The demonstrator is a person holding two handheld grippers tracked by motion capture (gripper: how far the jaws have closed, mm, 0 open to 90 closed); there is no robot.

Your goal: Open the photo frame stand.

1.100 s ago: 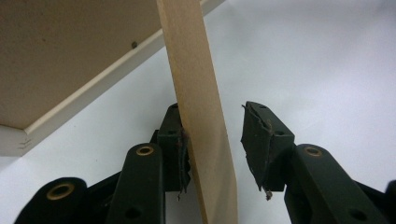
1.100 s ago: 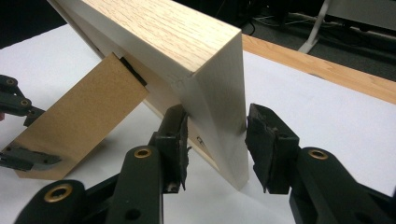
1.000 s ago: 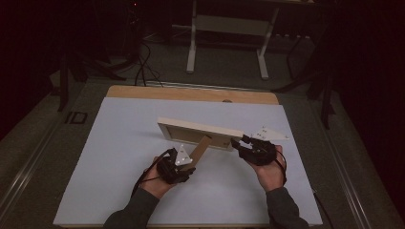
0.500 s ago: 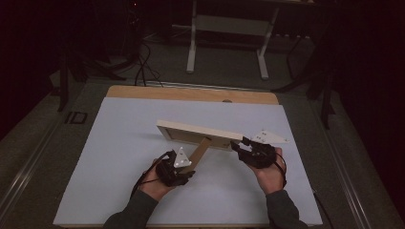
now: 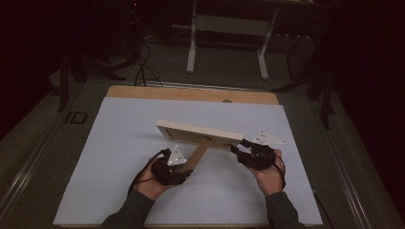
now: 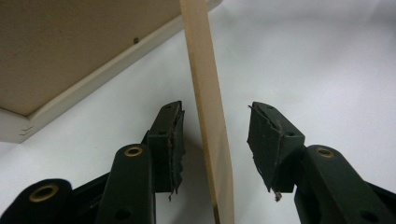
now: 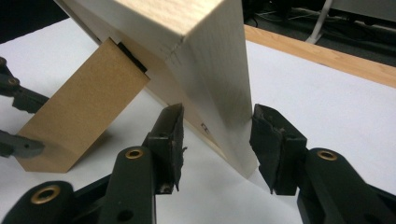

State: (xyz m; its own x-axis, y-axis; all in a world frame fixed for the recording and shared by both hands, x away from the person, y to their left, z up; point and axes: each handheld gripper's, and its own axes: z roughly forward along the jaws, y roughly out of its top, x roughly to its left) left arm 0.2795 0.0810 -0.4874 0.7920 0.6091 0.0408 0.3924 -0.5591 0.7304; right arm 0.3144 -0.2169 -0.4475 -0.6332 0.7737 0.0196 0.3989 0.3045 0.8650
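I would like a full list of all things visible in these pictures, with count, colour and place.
picture frame: 1, pale wood, standing mid-table, back toward the person
easel stand: 1, brown, propping the frame from behind
table cover: 1, white, over the wooden table
wooden table: 1, tan, far edge bare
desk legs: 2, white, on floor beyond
left gripper: 1, black, fingers open around the stand, just been opening
right gripper: 1, black, fingers open around the frame's end, just been opening
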